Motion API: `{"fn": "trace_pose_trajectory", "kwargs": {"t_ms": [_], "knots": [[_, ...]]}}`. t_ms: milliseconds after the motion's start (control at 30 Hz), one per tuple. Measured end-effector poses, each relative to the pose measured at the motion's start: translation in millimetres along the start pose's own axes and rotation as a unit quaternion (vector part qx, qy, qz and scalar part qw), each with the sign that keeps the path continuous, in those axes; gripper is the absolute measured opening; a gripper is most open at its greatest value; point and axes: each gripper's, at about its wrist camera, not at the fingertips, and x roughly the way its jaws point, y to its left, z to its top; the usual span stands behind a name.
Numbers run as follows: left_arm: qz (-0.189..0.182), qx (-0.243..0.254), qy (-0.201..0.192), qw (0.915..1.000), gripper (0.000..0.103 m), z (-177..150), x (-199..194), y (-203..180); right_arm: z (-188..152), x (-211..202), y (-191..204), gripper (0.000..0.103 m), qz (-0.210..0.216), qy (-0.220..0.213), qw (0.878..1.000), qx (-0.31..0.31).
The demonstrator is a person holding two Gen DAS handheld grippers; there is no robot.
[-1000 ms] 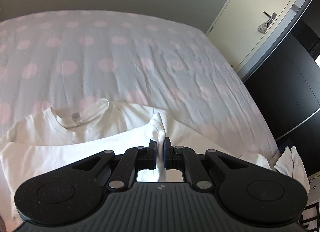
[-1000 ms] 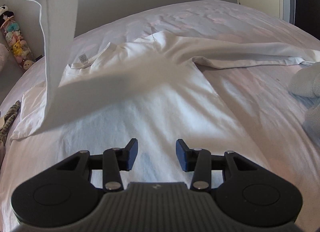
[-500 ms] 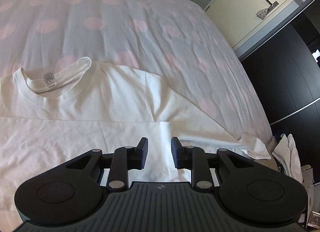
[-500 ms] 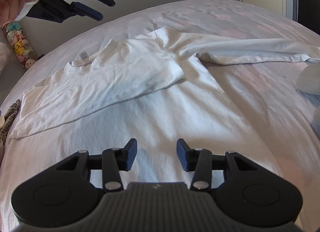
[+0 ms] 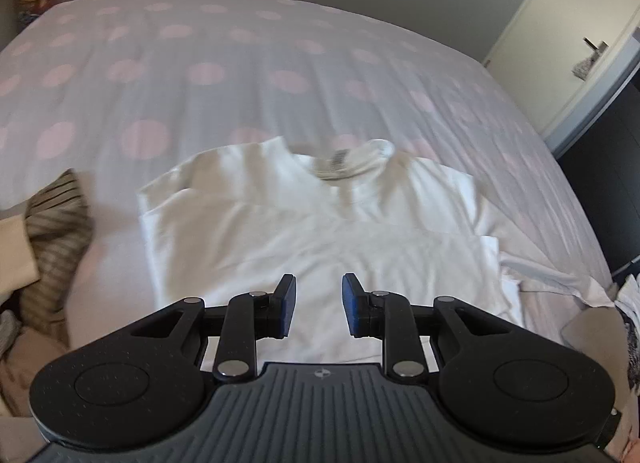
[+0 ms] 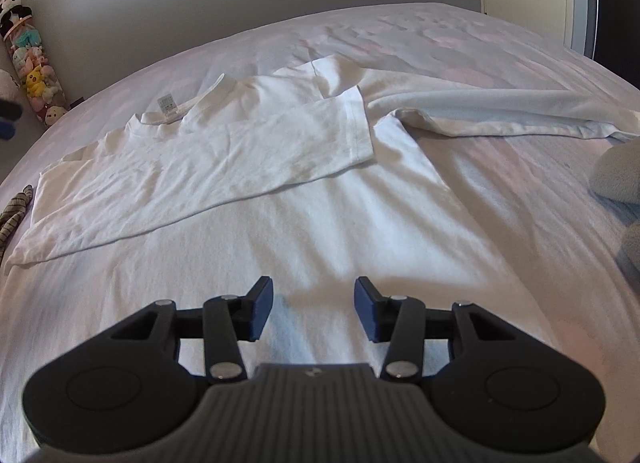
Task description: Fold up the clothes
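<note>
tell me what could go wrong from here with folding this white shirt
The folded sleeve lies loose and slanted across the white shirt, so another fold may drag it crooked. The other long sleeve trails out, rumpled, towards the grey bundle and may snag there. Both the left gripper and right gripper are open and hold nothing, so a shallow pinch might also catch the dotted bedsheet.
</note>
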Motion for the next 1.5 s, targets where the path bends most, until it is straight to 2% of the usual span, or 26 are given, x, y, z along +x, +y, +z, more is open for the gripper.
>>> {"fn": "trace_pose_trajectory", "kwargs": {"t_ms": [133,300,467,633,667,733,833,1000,1133,1267,1367,1500], "knots": [[0.047,-0.007,-0.004,0.9988,0.022,-26.6,-1.5,48.8,-0.3,0.3,3.3,0.050,-0.005,-0.002,1.000,-0.007],[0.094,0.037,0.019,0.9947,0.022,-65.2,19.2,76.4,-1.0,2.1,7.0,0.054,-0.008,-0.004,1.000,-0.015],[0.106,0.106,0.042,0.9878,0.022,-96.2,42.1,75.3,-1.9,4.5,10.5,0.057,-0.011,-0.006,1.000,-0.022],[0.152,0.192,0.014,0.9694,0.022,-99.1,54.6,58.6,-2.9,7.4,14.4,0.062,-0.012,-0.007,0.999,-0.033],[0.152,0.202,0.011,0.9675,0.021,-97.9,56.0,55.7,-3.0,8.1,14.9,0.062,-0.012,-0.007,0.999,-0.035],[0.146,0.217,0.004,0.9653,0.006,-96.6,56.7,49.5,-3.1,9.0,15.7,0.063,-0.011,-0.008,0.999,-0.037],[0.162,0.243,0.009,0.9563,0.004,-99.0,56.4,42.5,-3.7,9.7,15.3,0.063,-0.011,-0.008,0.999,-0.037],[0.175,0.211,0.038,0.9608,0.000,-101.9,57.3,63.6,-4.4,9.7,16.3,0.063,-0.013,-0.007,0.999,-0.041],[0.151,0.173,0.040,0.9725,0.001,-96.2,49.5,72.6,-3.6,9.2,16.5,0.063,-0.013,-0.007,0.999,-0.041],[0.134,0.140,0.024,0.9807,0.002,-71.3,32.8,78.8,-1.8,4.6,18.0,0.063,-0.019,-0.014,0.999,-0.046],[0.121,0.116,0.012,0.9858,0.007,-52.6,20.2,83.5,3.1,0.0,22.7,0.063,-0.019,-0.022,0.998,-0.058],[0.113,0.088,-0.006,0.9897,0.007,-17.6,18.8,87.6,20.2,4.3,32.5,0.063,-0.016,-0.028,0.996,-0.084]]}}
